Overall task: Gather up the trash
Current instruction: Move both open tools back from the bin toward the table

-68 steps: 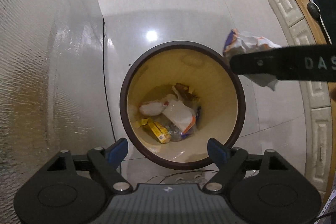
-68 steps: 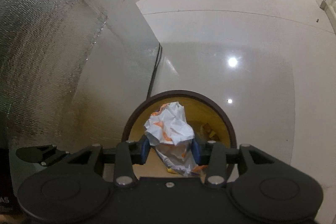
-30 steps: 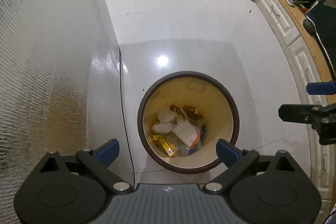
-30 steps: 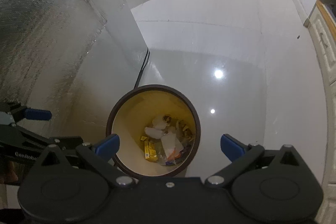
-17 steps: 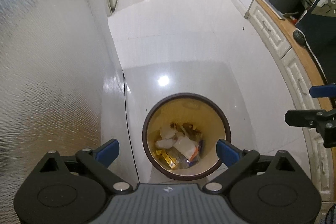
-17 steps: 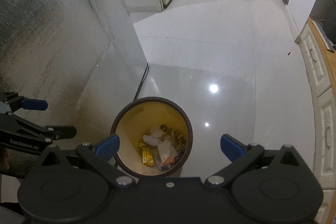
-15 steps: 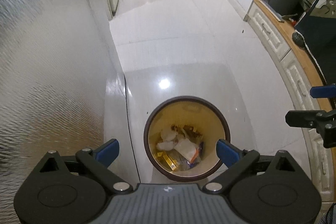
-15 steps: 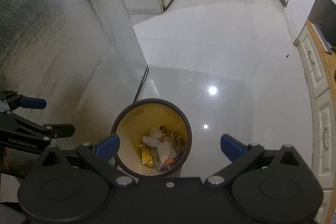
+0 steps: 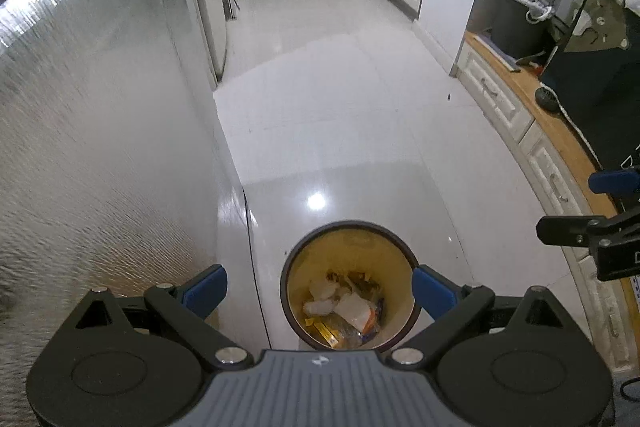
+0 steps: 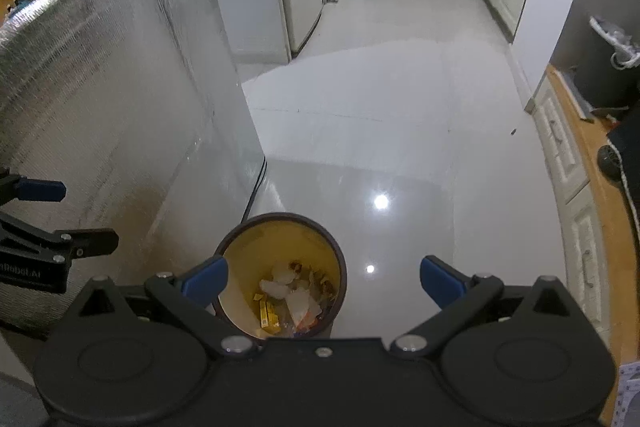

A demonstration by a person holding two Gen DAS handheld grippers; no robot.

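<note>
Since both the left gripper (image 9: pixel 318 291) and right gripper (image 10: pixel 323 283) hang spread and empty, crumpled wrappers (image 9: pixel 344 315) lie inside the round brown-rimmed yellow bin (image 9: pixel 348 229) at lower centre, presumably deposited.

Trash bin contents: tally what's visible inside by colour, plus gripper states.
Inside the trash bin, what can be told apart:
White crumpled paper or wrappers: 3
Yellow box: 1
Brown scraps: 1 cluster
Total: 5
Left gripper and right gripper: open, empty.

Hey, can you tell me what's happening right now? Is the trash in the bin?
Left gripper open, empty. Right gripper open, empty. Crumpled wrappers lying inside the bin. Nothing blocking the bin.
</note>
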